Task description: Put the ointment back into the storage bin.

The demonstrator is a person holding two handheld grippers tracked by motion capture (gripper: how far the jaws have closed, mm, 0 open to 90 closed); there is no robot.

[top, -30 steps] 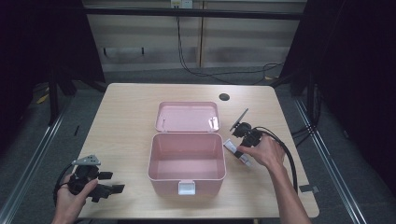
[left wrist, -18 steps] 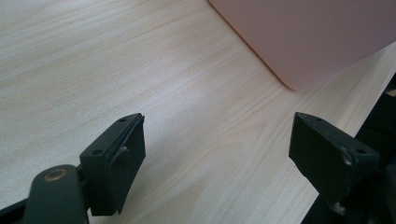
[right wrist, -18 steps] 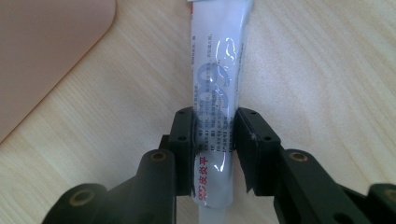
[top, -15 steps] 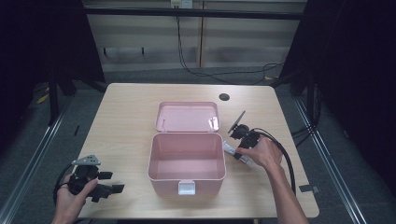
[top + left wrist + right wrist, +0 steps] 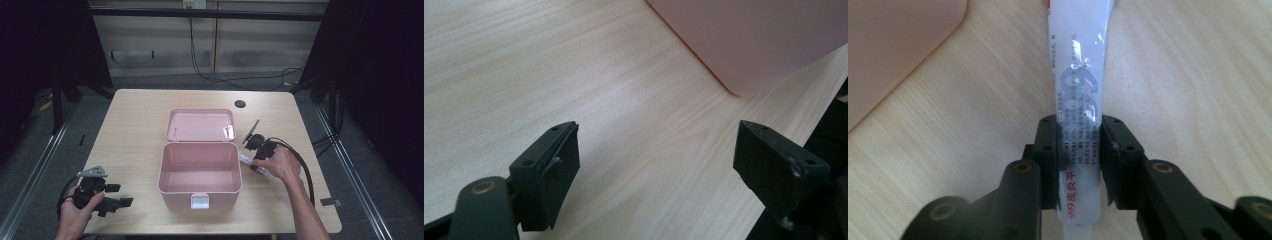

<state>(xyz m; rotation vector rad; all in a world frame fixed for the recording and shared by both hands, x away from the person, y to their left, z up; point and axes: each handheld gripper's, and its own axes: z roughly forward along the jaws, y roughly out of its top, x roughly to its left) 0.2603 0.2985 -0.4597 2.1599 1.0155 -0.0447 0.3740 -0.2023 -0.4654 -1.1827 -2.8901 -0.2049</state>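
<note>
Right gripper view shows the right gripper pinching a tube near the tabletop's right edge beside the box; lifting it level over the rim seems wise, while the left gripper idles spread.

white tube, small print, perhaps chinese, illegible

Black tongs, brass-ringed screws, black cable, grey three-cornered plate.

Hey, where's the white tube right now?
The white tube is clamped between the right gripper jaws, low over the table just right of the open pink box, seen in the high view and the right gripper view.
</note>
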